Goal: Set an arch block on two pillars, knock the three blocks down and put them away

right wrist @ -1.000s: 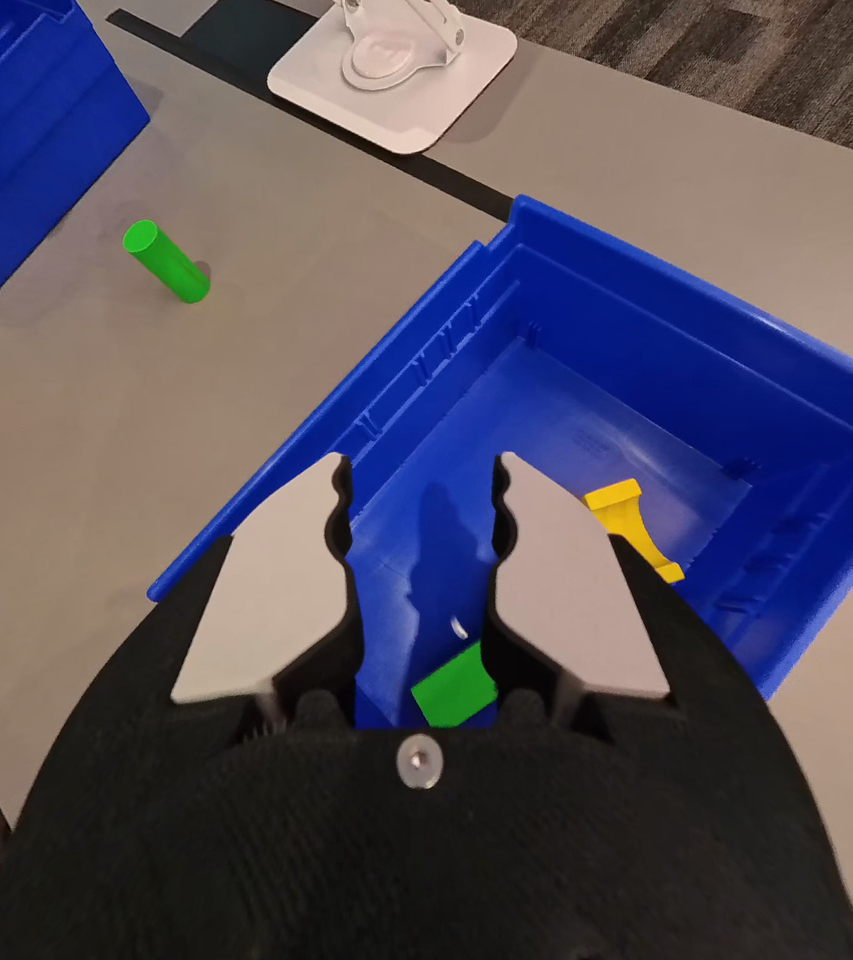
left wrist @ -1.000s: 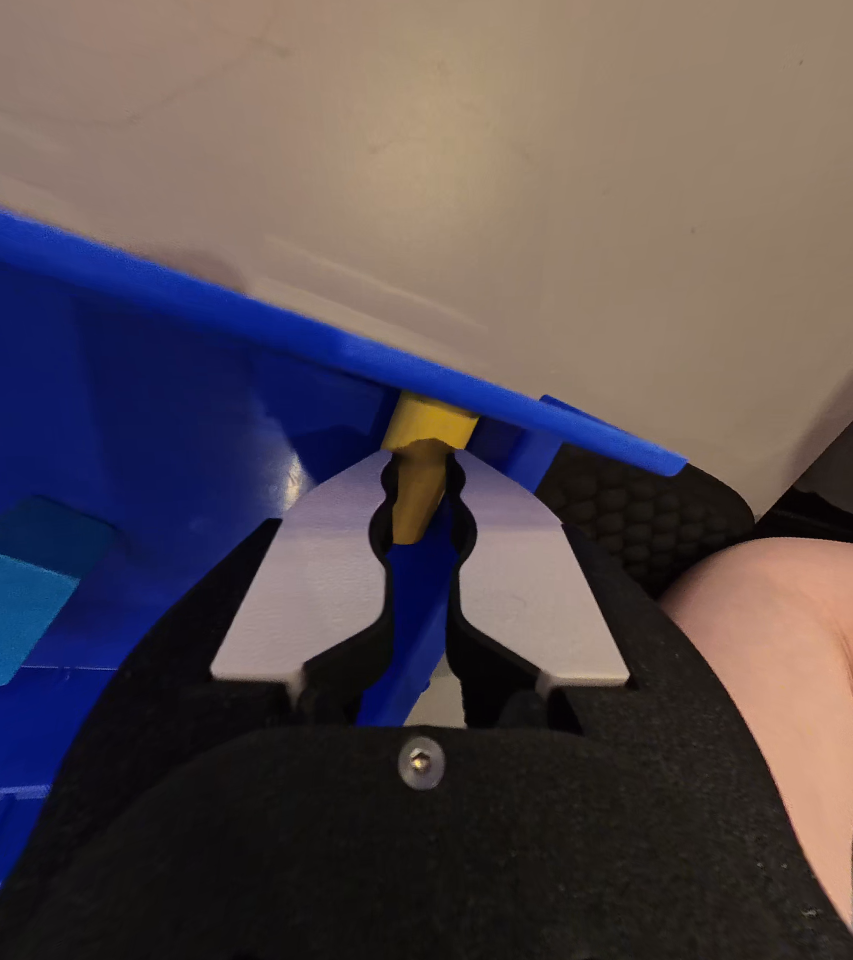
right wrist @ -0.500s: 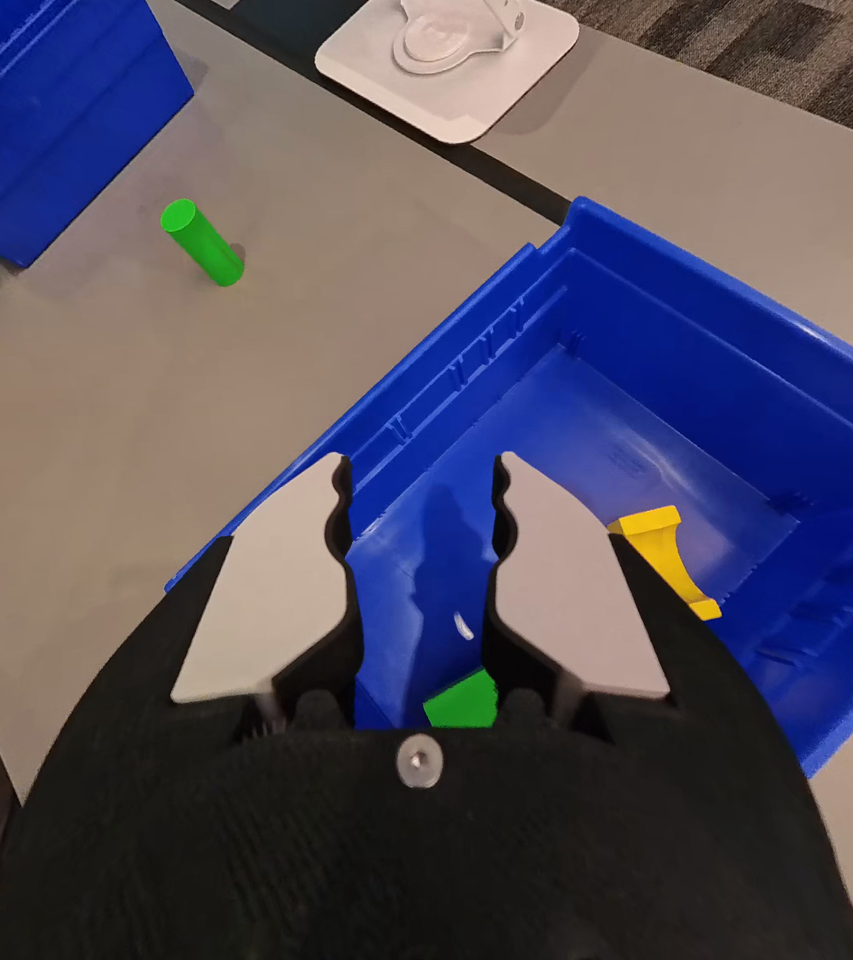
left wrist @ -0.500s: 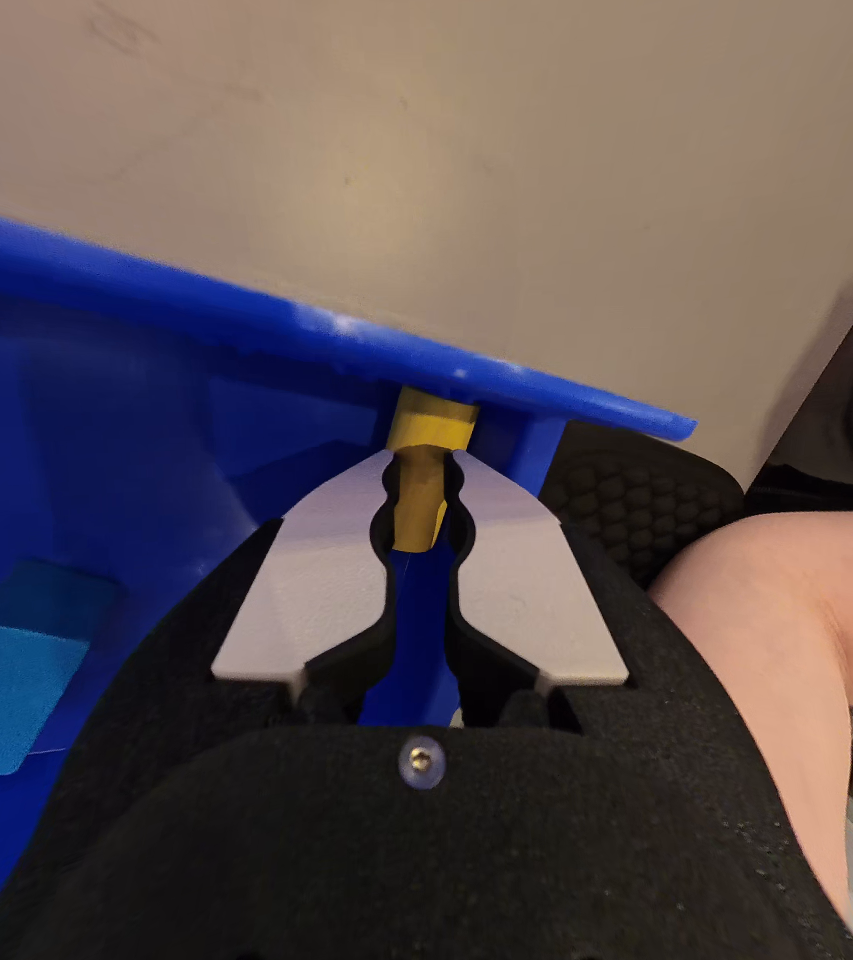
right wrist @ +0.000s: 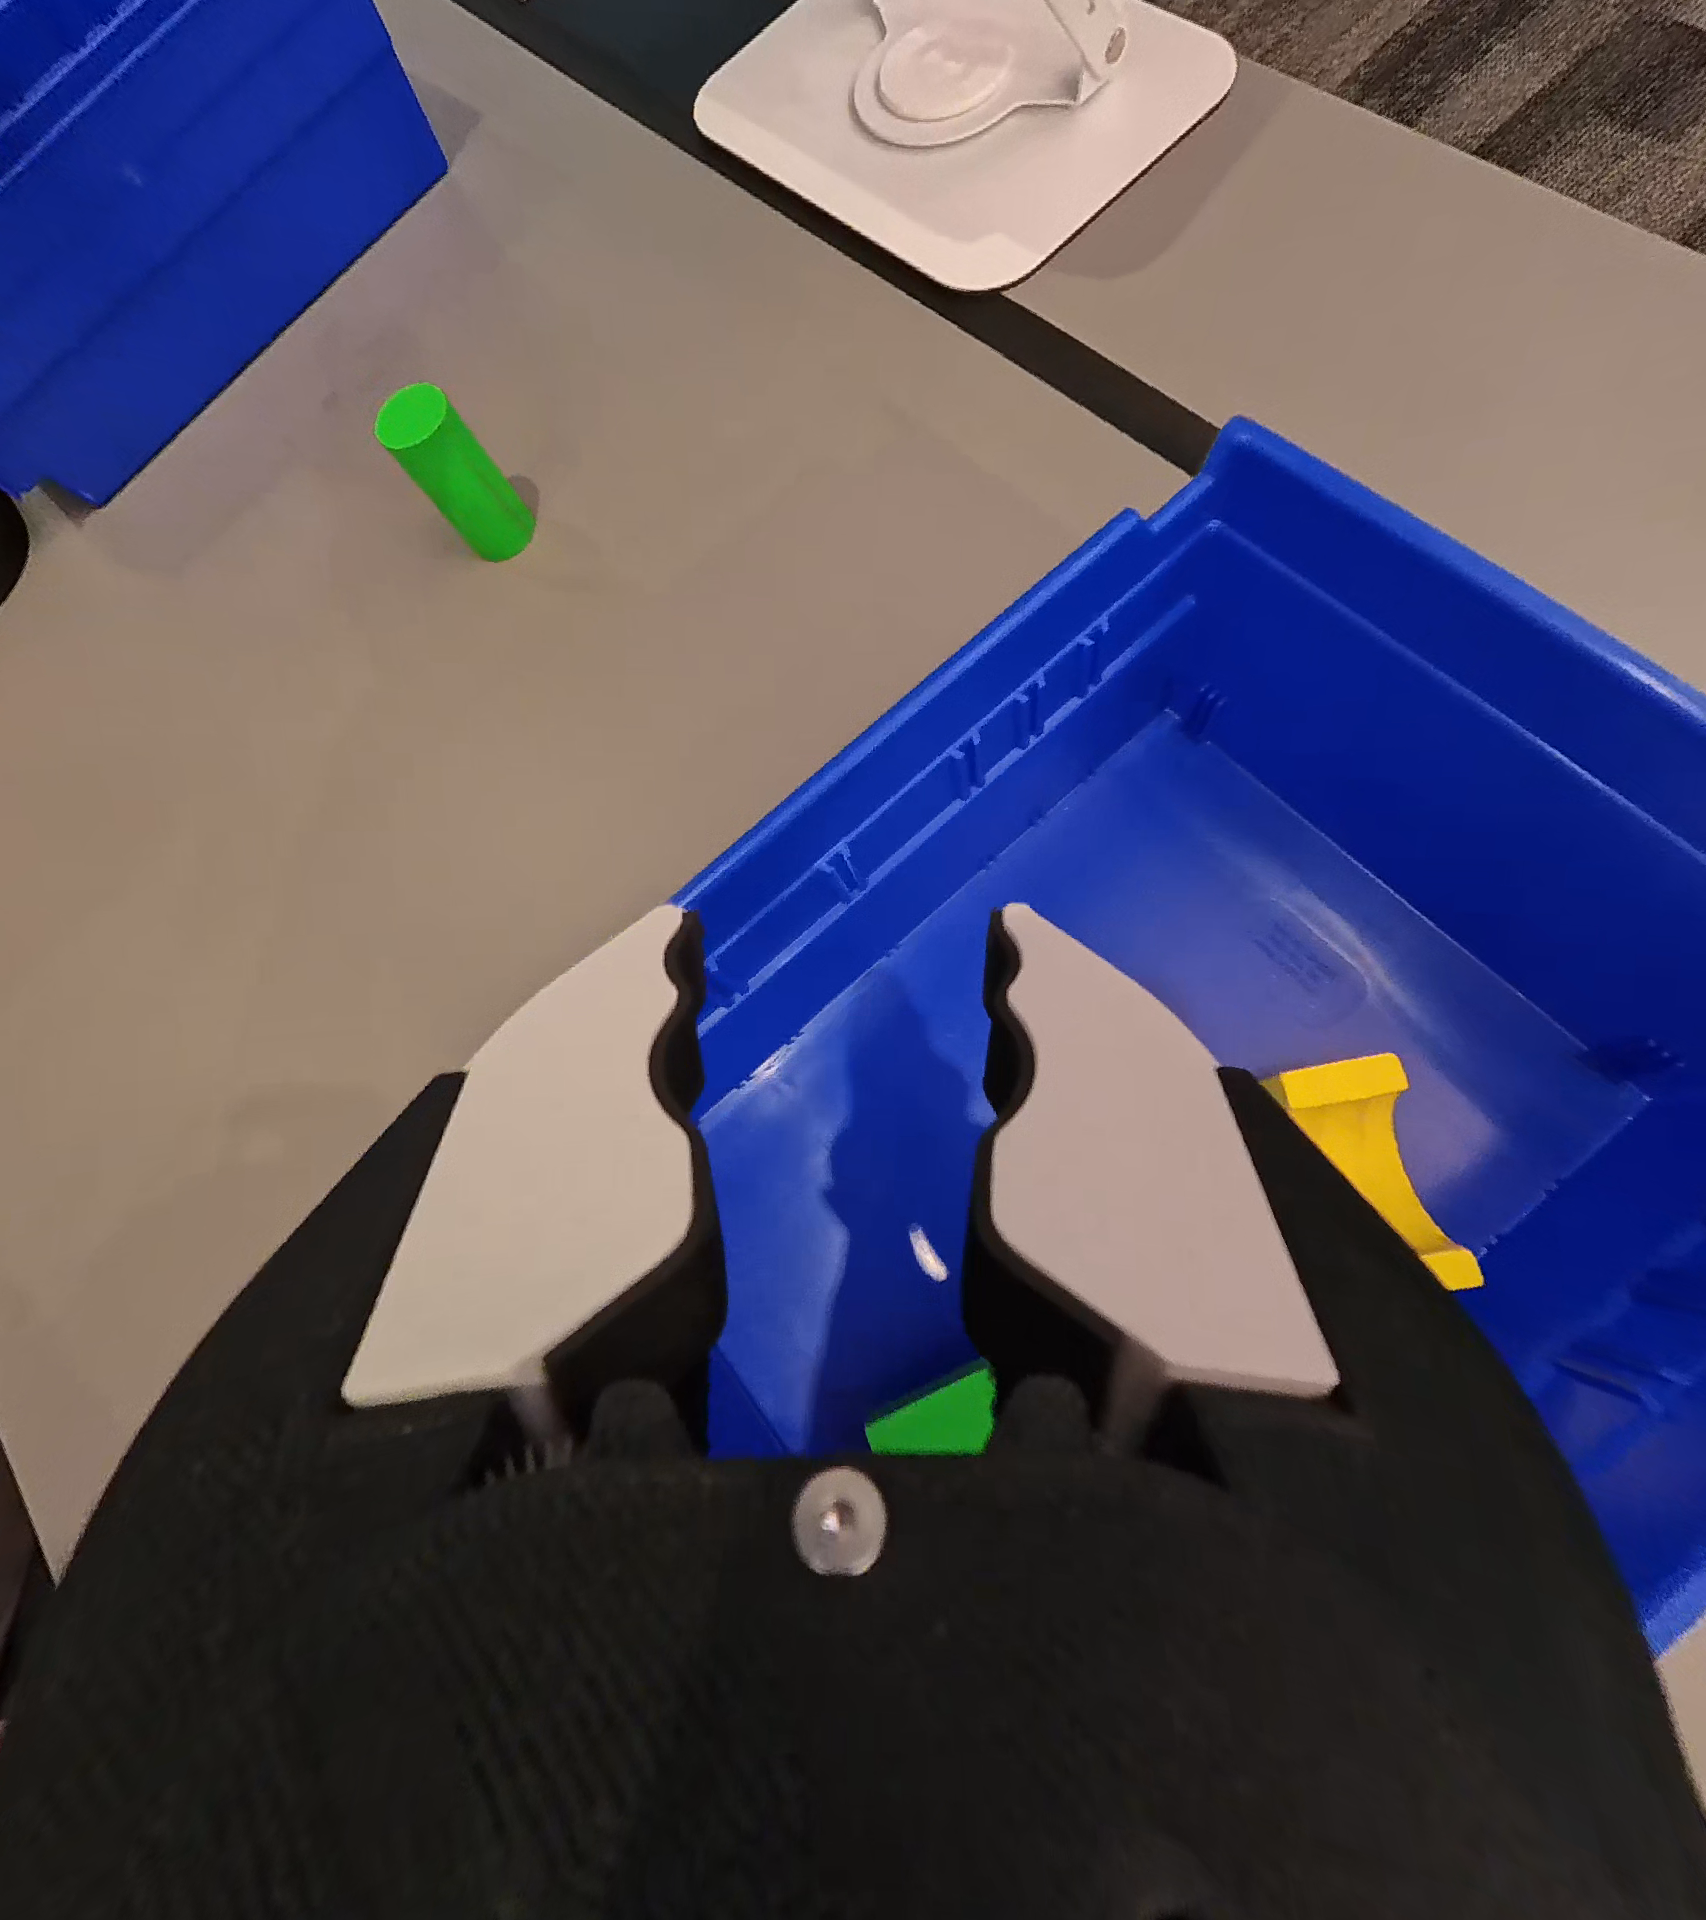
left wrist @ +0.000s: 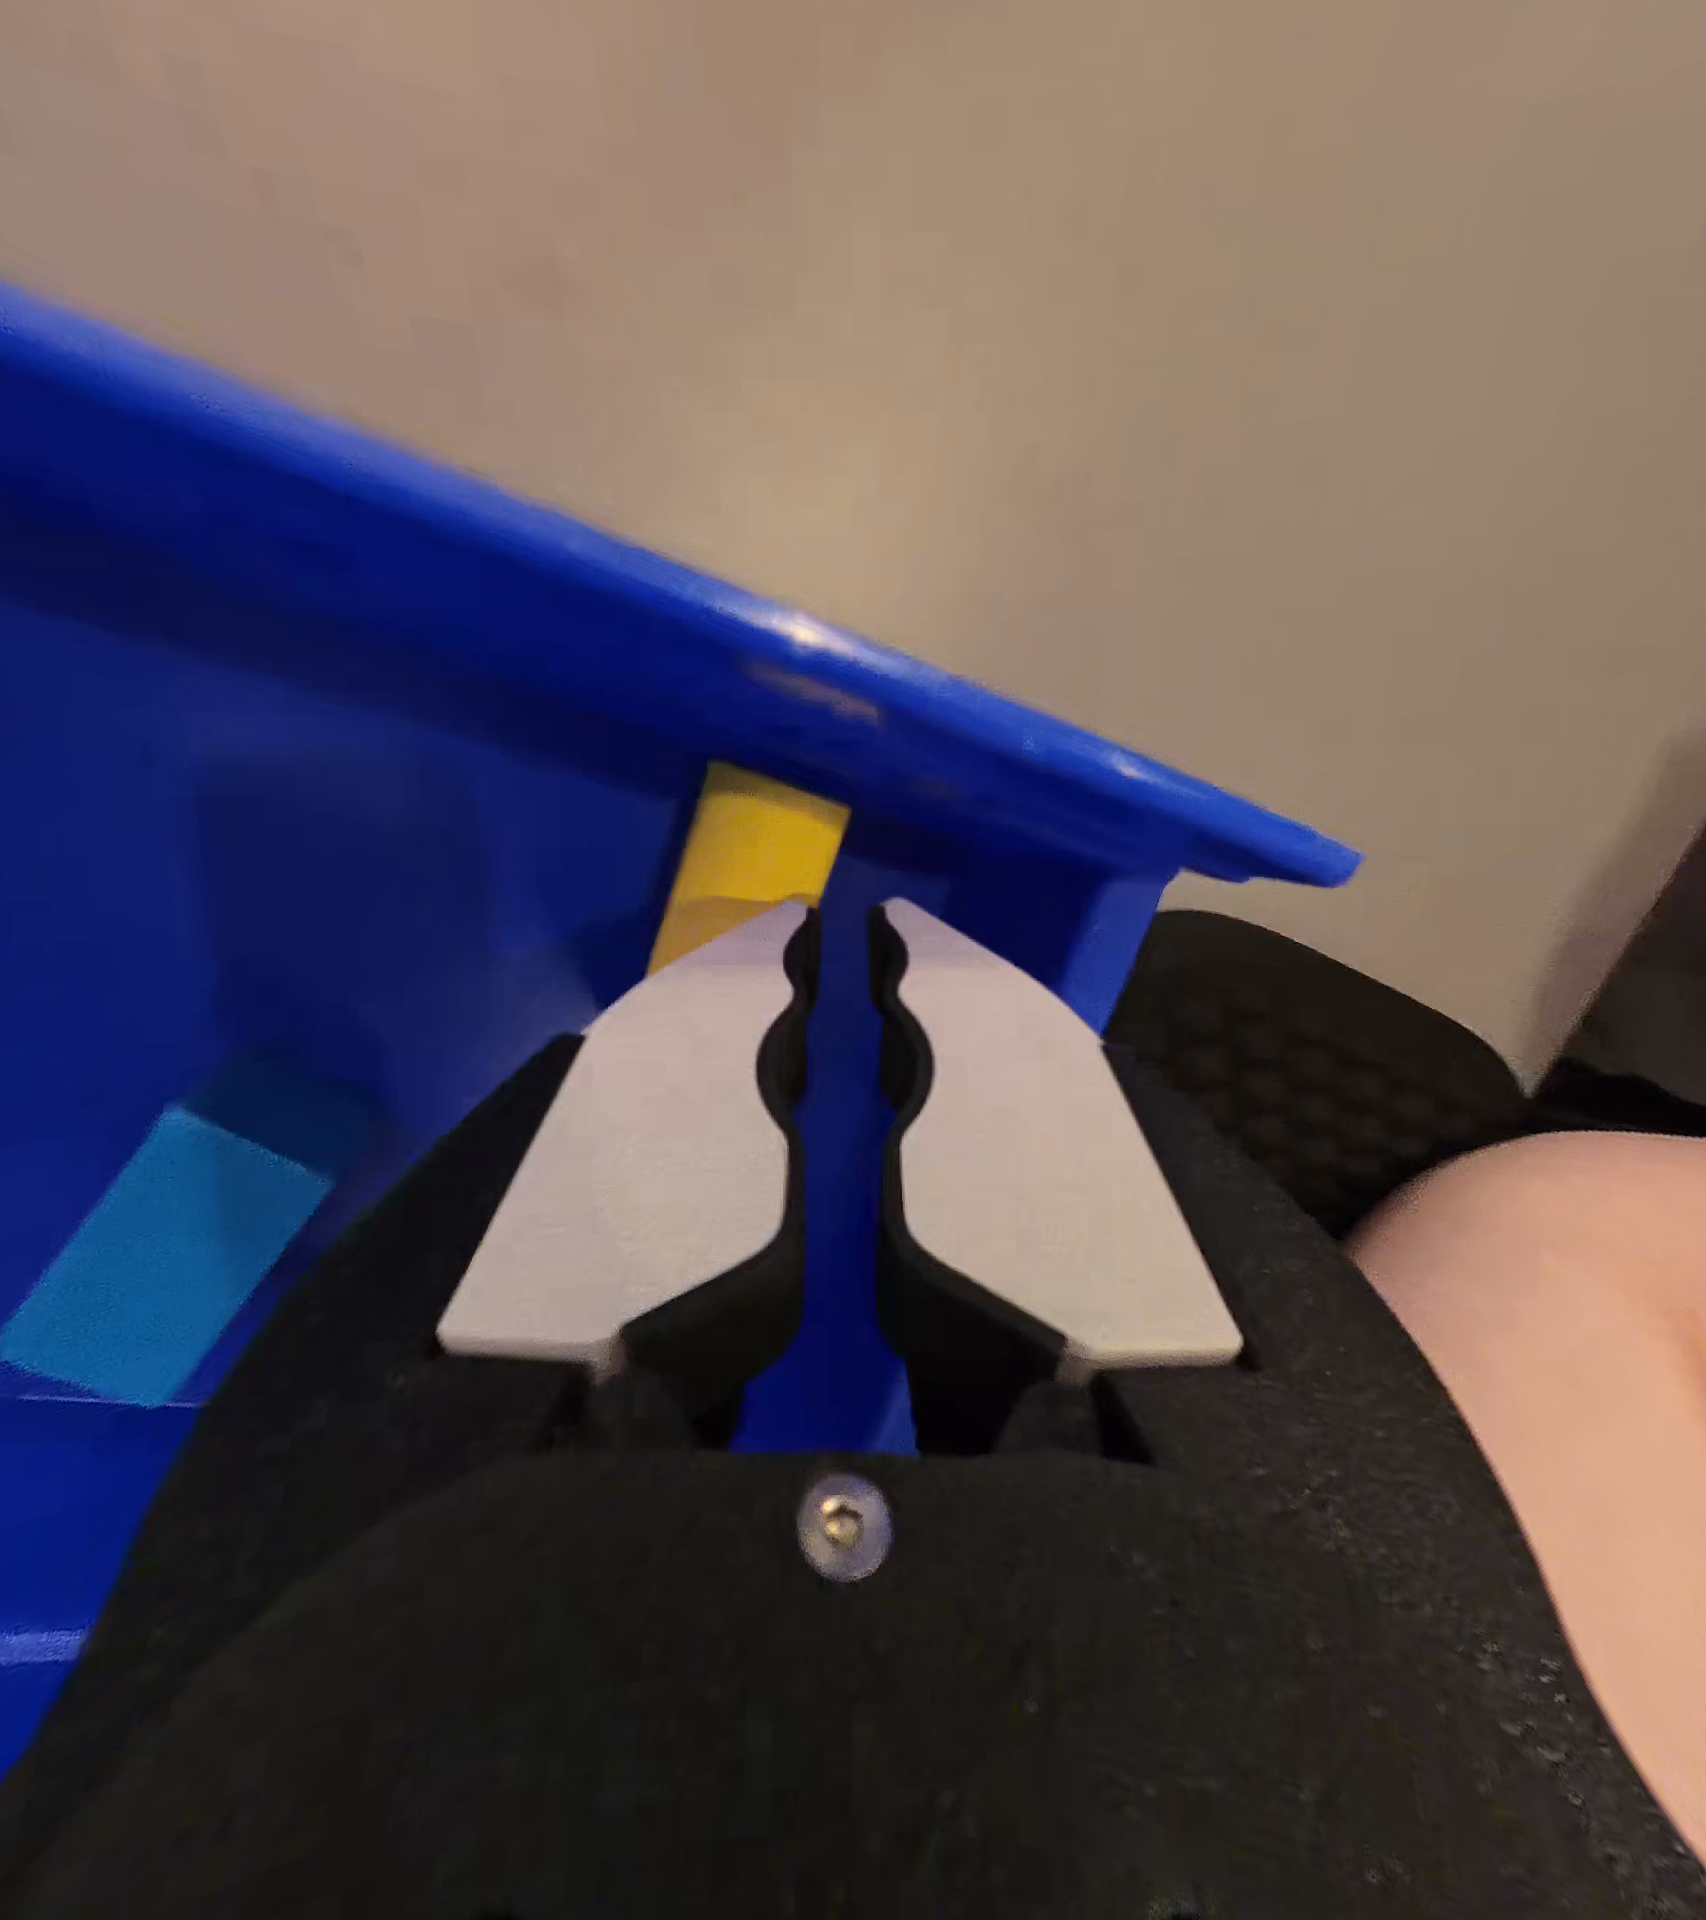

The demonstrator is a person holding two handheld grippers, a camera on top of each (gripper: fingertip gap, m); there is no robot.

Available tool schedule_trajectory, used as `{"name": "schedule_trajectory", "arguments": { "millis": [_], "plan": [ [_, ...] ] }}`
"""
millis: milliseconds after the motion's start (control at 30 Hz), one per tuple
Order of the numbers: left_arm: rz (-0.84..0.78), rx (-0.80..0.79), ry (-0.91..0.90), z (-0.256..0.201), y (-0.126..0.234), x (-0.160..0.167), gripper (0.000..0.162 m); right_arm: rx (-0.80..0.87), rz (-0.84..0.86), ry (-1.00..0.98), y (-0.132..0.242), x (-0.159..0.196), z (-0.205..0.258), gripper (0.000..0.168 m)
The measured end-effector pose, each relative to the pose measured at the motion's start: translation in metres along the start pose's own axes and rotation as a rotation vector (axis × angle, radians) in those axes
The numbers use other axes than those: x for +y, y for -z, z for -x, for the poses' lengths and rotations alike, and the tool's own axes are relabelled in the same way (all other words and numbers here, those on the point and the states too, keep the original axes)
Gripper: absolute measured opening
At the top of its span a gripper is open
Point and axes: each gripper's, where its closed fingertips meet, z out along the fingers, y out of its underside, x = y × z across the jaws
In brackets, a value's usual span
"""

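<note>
Grey table has a dark seam across it, a white plate-shaped stand base at the far edge, and patterned carpet beyond.

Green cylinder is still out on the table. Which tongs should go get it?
Probably the right tongs: open, empty, with the green cylinder in plain view ahead on the table. The left tongs sit low inside a blue bin, nearly closed.
</note>
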Motion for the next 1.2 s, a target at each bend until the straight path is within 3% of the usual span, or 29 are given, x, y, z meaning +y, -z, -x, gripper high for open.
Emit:
{"name": "schedule_trajectory", "arguments": {
  "millis": [100,167,200,267,367,467,633,767,933,1033,1100,1200],
  "plan": [
    [0.009,-0.079,-0.053,0.005,0.003,0.0,0.02,0.0,0.018,0.007,-0.003,0.002,0.001,0.053],
    [0.028,-0.23,-0.077,0.031,0.002,0.0,0.036,-0.002,0.021,0.009,-0.004,0.002,0.001,0.053],
    [0.025,-0.284,-0.083,0.043,0.001,-0.003,0.036,-0.003,0.021,0.009,-0.004,0.002,0.001,0.053],
    [0.021,-0.281,-0.068,0.053,-0.006,-0.009,0.045,-0.008,0.025,0.01,-0.004,0.003,0.002,0.053],
    [0.088,-0.248,-0.072,0.055,-0.022,-0.002,0.049,-0.012,0.033,0.02,-0.005,0.004,0.004,0.053],
    [0.174,-0.253,-0.059,0.059,-0.03,0.009,0.034,-0.013,0.043,0.024,-0.006,0.005,0.005,0.053],
    [0.149,-0.333,0.092,0.077,-0.007,0.015,0.034,-0.015,0.06,0.03,-0.01,0.006,0.006,0.053],
    [-0.054,-0.402,0.136,0.081,0.032,-0.001,0.034,-0.005,0.073,0.029,-0.012,0.008,0.003,0.053],
    [-0.54,-0.524,0.091,0.063,0.119,-0.064,0.034,0.05,0.031,0.05,-0.009,-0.006,0.002,0.053],
    [-0.809,-0.379,-0.022,0.009,0.151,-0.118,0.034,0.1,-0.095,0.138,-0.001,-0.043,0.018,0.053],
    [-0.926,-0.262,-0.129,-0.033,0.157,-0.158,0.034,0.084,-0.273,0.221,0.005,-0.083,0.048,0.053],
    [-1.049,-0.101,-0.264,-0.091,0.145,-0.216,0.034,-0.116,-0.586,0.323,0.012,-0.137,0.128,0.053]
  ]
}}
